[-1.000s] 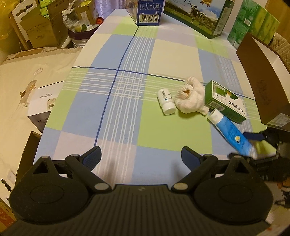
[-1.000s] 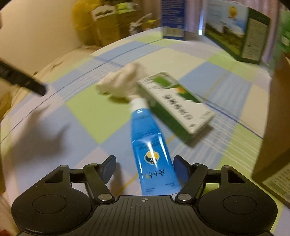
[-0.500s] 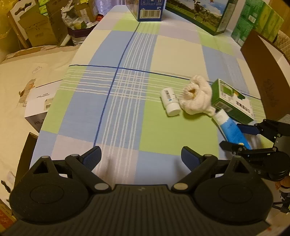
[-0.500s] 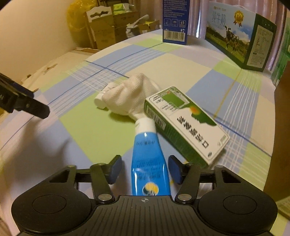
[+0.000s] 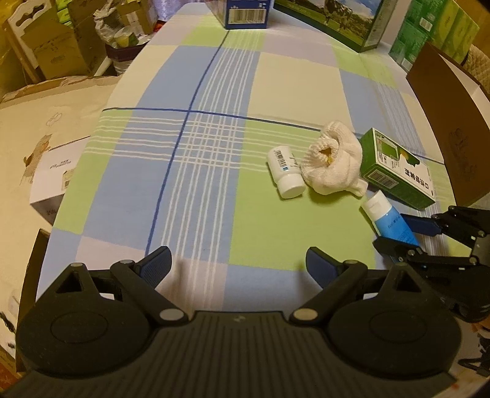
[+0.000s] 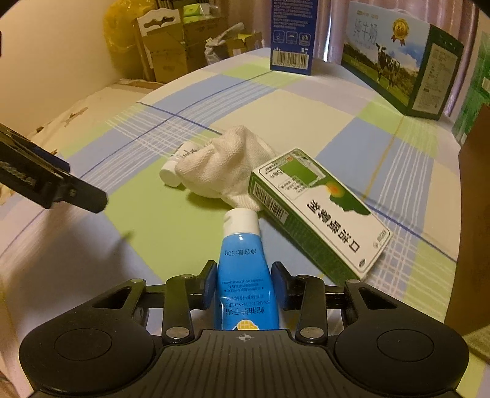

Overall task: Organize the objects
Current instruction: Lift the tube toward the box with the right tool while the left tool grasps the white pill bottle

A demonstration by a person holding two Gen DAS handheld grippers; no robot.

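A blue hand-cream tube (image 6: 242,269) with a white cap lies on the checked tablecloth (image 6: 171,238). My right gripper (image 6: 244,286) is shut on its lower body, both pads touching its sides. In the left wrist view the same tube (image 5: 389,220) sits at the far right inside the right gripper (image 5: 395,232). Just past the cap are a green box (image 6: 318,208), a crumpled white cloth (image 6: 220,168) and a small white bottle (image 6: 177,165) lying on its side. My left gripper (image 5: 239,264) hangs open over the near table, nothing between its fingers.
A tall brown cardboard box (image 5: 441,122) stands at the right edge. At the far end stand a blue carton (image 5: 245,12), a milk box (image 5: 337,18) and green packs (image 5: 438,27). Cardboard boxes (image 5: 46,46) crowd the floor left of the table.
My right gripper slid forward around the blue tube and shut on it. The left gripper drifted slightly forward and stayed open.
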